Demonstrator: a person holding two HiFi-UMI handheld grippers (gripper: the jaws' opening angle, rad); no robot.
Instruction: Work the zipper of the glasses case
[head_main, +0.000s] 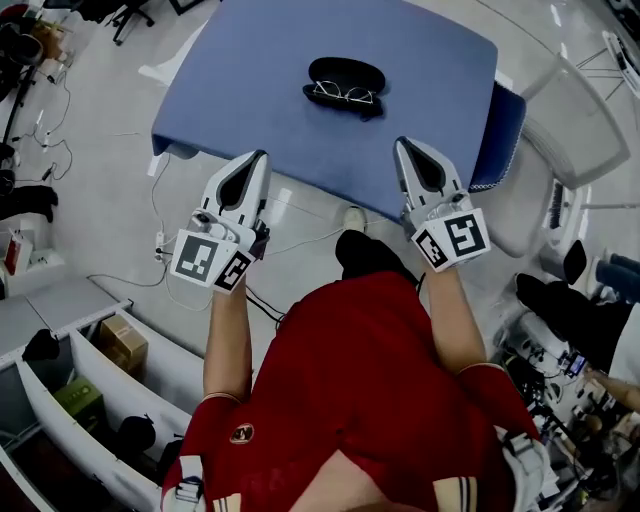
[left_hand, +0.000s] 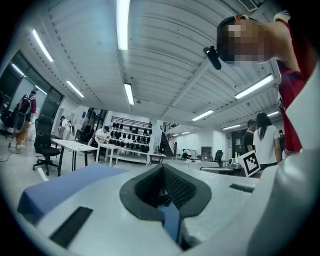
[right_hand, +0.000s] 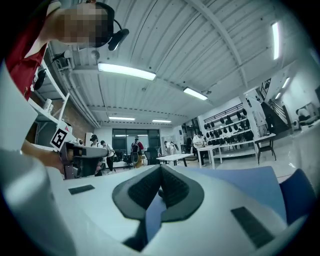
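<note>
The left hand-held gripper (head_main: 260, 158) and right hand-held gripper (head_main: 402, 146) are closed and empty, short of the open glasses case (head_main: 345, 86); the zipper work is not yet begun.

This is a large open-plan lab or workshop hall, not a home. A ribbed white ceiling (left_hand: 165, 55) carries long strip lights (left_hand: 122, 22) over a pale hard floor (head_main: 110, 110). Far off stand rows of white tables (left_hand: 75, 146) with a wheeled office chair (left_hand: 45, 147), a seated person (left_hand: 103, 135) working at one, and others standing in a group (right_hand: 135, 150). A wall rack (left_hand: 131, 137) holds many identical dark items, too small to name, beside a staircase (left_hand: 167, 142). Near the blue-covered table (head_main: 300, 120), loose cables (head_main: 60, 150), a power strip (head_main: 160, 245) and a cardboard box (head_main: 122, 343) lie on the floor.
</note>
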